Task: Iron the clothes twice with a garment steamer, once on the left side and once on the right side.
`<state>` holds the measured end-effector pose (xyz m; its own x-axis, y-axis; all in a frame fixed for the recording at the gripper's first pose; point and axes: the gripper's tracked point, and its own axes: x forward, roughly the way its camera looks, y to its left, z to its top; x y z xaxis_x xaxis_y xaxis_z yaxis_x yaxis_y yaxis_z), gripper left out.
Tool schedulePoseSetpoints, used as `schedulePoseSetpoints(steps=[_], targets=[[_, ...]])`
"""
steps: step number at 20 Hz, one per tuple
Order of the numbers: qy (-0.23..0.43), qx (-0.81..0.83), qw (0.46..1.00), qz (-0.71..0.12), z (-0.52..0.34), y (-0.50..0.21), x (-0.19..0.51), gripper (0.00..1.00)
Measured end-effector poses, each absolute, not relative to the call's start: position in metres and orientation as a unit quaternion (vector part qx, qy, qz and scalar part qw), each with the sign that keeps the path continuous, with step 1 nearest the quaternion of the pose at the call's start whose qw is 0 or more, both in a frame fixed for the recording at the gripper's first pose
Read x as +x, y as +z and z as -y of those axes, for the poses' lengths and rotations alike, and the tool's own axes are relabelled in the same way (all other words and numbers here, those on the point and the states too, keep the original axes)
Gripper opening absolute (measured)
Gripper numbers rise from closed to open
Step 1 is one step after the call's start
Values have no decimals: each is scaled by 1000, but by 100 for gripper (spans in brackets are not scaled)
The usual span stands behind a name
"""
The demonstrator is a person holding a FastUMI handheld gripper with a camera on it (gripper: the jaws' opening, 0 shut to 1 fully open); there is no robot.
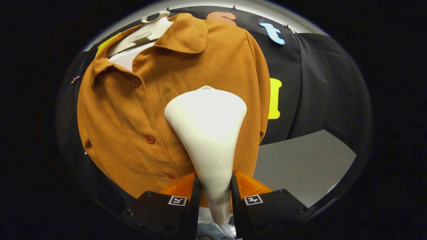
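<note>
Black booth cloth (pixel 320 83) hanging behind everything, with a pale grey surface (pixel 300 166) stretching away at 4 o'clock from the jaws. Hung against that cloth: a rust-orange shirt (pixel 133 116), collar up at 12 o'clock, draped on a white hanger (pixel 150 25) whose hook pokes out above the neckline. White lining showing inside the open collar. Running down the shirt's placket: 3 matching buttons (pixel 150 140), at 10 and 11 o'clock from the fingers.

Front and centre: the white garment steamer (pixel 206 133), narrow neck down low, flaring up into a broad triangular head. Head set flat toward the cloth, over the shirt's front just beside the button line, on the panel at 1 o'clock from the buttons. Contact with the fabric or a small gap, cannot tell from here.

Gripper (pixel 215 196) clamped on the steamer's neck, both fingers (pixel 193 200) pressing in from 9 and 3 o'clock, jaws closed tight around it. Square marker tags on top of each finger block. Steamer's handle carrying on below, between the fingers, toward 6 o'clock.
</note>
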<state>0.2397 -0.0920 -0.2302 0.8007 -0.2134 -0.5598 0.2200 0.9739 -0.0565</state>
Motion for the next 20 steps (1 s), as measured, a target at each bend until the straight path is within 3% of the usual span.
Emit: schedulePoseSetpoints(steps=[20], targets=[[-134,50,876,-462,111,-360,181,47]])
